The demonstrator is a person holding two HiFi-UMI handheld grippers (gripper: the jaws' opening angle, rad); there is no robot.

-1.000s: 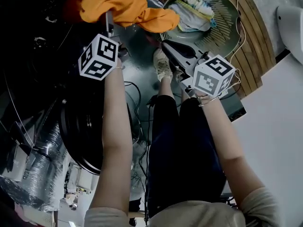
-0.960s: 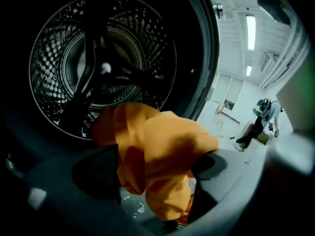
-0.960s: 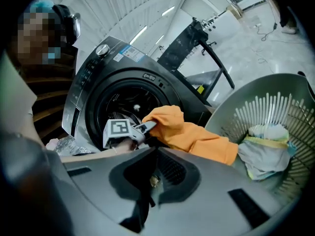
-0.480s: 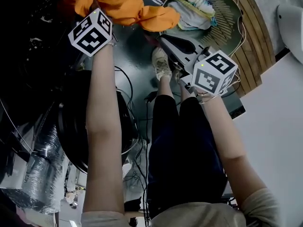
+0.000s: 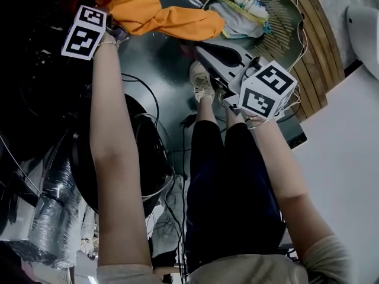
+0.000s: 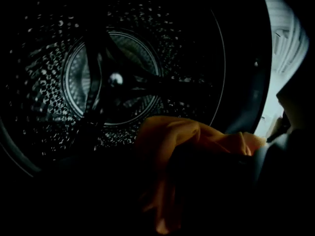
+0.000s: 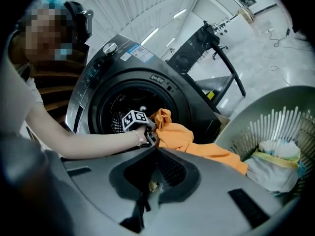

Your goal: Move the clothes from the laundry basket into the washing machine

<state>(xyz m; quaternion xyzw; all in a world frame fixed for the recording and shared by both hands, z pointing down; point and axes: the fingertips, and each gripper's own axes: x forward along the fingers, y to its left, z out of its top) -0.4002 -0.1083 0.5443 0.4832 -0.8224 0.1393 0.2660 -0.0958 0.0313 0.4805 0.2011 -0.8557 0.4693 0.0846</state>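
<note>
An orange garment (image 5: 160, 13) hangs from the dark mouth of the washing machine (image 7: 123, 77) toward the grey-green laundry basket (image 5: 278, 16). My left gripper (image 5: 118, 31) reaches into that mouth, its tip at the garment's bunched end (image 7: 165, 119). In the left gripper view the garment (image 6: 187, 136) lies across the dark jaws before the steel drum (image 6: 113, 77). The jaws have just been opening, and the pads are lost in shadow. My right gripper (image 5: 198, 49) is shut and empty, hovering between machine and basket. Light-coloured clothes (image 5: 243, 7) remain in the basket.
The round machine door (image 5: 112, 158) stands swung open at the left. The person's legs and shoes (image 5: 204, 81) are below the grippers, with cables (image 5: 172, 135) on the floor. A foil duct (image 5: 53, 206) lies at lower left. A black stand (image 7: 216, 48) rises behind the machine.
The left gripper has moved up and to the left into the machine's mouth, and the orange garment's bunched end has shifted that way with it. The right gripper has stayed about where it was.
</note>
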